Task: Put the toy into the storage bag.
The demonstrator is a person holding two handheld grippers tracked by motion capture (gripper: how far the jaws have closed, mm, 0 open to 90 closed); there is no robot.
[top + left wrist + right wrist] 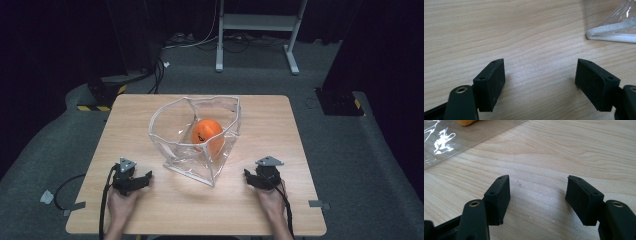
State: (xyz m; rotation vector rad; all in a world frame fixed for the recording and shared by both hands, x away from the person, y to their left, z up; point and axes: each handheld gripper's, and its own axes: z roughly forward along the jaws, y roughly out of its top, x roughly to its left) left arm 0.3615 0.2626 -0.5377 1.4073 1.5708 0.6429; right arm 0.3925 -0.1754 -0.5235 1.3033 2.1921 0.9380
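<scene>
Both hands rest on the table's (280,210) near edge, the left hand-held gripper (142,180) and right hand-held gripper (248,177) gaping, empty. Between and beyond them sits the clear bag (172,160) holding an orange ball (207,135). Next, probably reaching for its rim.

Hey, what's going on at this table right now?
A person sits at a wooden table with a claw in each hand. The left claw and the right claw both rest on the tabletop with jaws open and nothing between them. Between them, a little farther back, stands a clear plastic bag with white edging, open at the top, with an orange ball inside. Neither claw touches the bag.
</scene>
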